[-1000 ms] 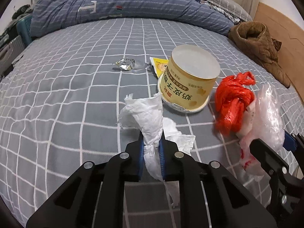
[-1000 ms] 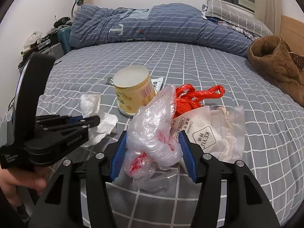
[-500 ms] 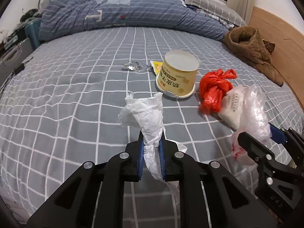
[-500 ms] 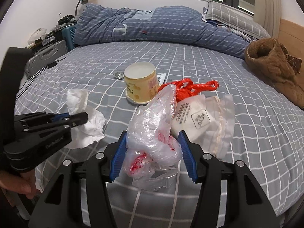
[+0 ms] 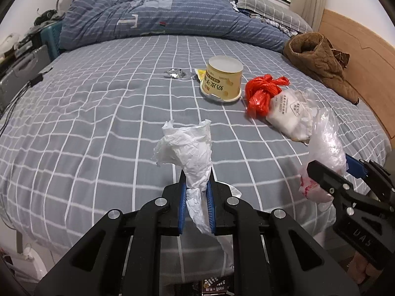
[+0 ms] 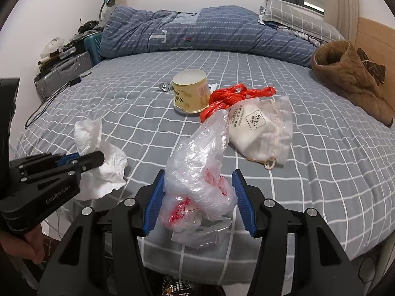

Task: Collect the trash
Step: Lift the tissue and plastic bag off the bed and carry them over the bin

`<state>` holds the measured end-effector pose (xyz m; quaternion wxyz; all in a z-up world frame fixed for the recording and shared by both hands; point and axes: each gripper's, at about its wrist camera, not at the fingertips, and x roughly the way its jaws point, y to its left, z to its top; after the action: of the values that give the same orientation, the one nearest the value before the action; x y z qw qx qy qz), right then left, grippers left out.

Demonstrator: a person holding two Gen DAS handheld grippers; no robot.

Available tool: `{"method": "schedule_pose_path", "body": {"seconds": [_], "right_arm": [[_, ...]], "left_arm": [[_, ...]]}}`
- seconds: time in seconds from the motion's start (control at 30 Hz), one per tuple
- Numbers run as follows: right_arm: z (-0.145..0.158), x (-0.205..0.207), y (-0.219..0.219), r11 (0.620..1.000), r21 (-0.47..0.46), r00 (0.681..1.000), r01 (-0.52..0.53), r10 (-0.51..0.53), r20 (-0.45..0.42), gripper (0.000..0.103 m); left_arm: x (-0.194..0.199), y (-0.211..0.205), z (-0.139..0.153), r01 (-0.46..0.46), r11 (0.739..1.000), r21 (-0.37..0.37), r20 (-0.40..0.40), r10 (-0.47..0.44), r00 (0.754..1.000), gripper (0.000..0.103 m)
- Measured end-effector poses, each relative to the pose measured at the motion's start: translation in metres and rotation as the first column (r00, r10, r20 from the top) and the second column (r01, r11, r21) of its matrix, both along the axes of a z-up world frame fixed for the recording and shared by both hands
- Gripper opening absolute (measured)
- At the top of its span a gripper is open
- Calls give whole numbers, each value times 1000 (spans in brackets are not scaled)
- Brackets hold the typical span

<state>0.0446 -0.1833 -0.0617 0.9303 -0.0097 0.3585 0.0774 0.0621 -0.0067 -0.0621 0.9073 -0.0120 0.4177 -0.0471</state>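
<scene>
My left gripper point(image 5: 196, 185) is shut on a crumpled white tissue point(image 5: 187, 148) and holds it above the bed's near edge. It also shows in the right wrist view point(image 6: 81, 159) with the tissue point(image 6: 101, 162). My right gripper point(image 6: 198, 192) is shut on a crumpled clear plastic bag point(image 6: 200, 170) with red print, also seen in the left wrist view point(image 5: 325, 145). On the bed lie an upturned yellow cup point(image 5: 223, 81), a red plastic bag point(image 5: 263, 93), a white pouch point(image 5: 288, 113) and a foil wrapper point(image 5: 175, 73).
The grey checked bed point(image 5: 86, 123) fills both views. A rolled blue duvet point(image 5: 160, 22) lies at the far end, a brown coat point(image 5: 318, 61) at the right by the wooden headboard. A suitcase point(image 6: 61, 74) and clutter stand at the left.
Both grippers have pulled back toward the near edge of the bed with their loads. The cup, red bag and pouch look farther away.
</scene>
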Motion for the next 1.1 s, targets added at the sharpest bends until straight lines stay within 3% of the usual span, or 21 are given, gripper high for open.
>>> {"method": "schedule_pose_path", "body": {"seconds": [0.33, 0.77, 1.1], "right_arm": [[14, -38, 4, 1000, 3, 1000, -7, 7, 7, 52], [25, -88, 11, 1000, 11, 1000, -16, 16, 1, 52], [17, -121, 11, 1000, 0, 999, -8, 8, -34, 52]], "left_arm": [[-44, 10, 7, -46, 999, -10, -13, 45, 999, 13], [-95, 10, 16, -36, 998, -45, -23, 35, 999, 13], [-127, 0, 21, -17, 999, -44, -26, 16, 1000, 13]]}}
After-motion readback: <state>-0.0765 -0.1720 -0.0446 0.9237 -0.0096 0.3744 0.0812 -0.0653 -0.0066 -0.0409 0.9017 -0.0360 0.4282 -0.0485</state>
